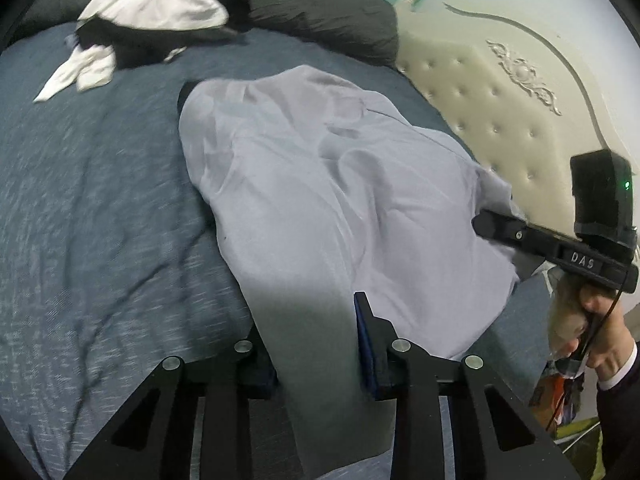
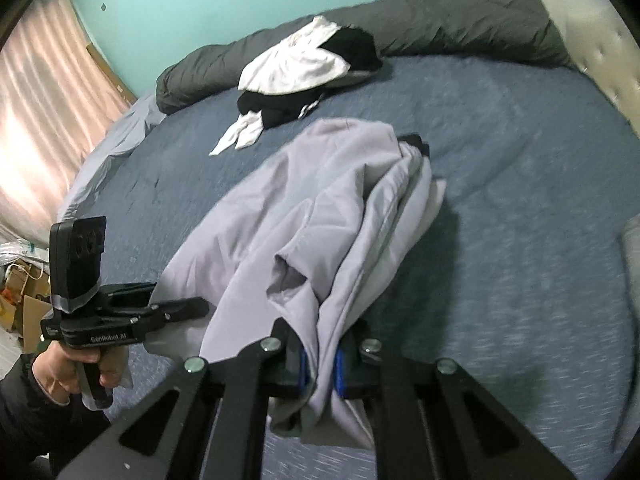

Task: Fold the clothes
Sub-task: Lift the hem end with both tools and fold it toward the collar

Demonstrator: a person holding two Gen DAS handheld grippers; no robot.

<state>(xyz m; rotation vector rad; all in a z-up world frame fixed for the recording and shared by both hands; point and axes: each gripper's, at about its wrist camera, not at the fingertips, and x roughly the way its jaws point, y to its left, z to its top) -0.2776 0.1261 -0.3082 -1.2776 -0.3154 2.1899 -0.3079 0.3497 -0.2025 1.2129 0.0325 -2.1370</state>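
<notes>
Both grippers have a hold: my left gripper (image 1: 316, 344) is part-closed on a broad fold of the grey garment (image 1: 320, 184), my right gripper (image 2: 320, 372) pinched nearly shut on a bunched edge. Cloth runs lengthwise straight ahead from both sets of jaws, its far end on the blue bedspread (image 1: 100, 200), so, I reckon, neither hand is nearer

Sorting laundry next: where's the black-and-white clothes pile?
The pile lies at the bed's far end against the grey bolster, beyond the lilac garment; upper left in the left wrist view.
</notes>
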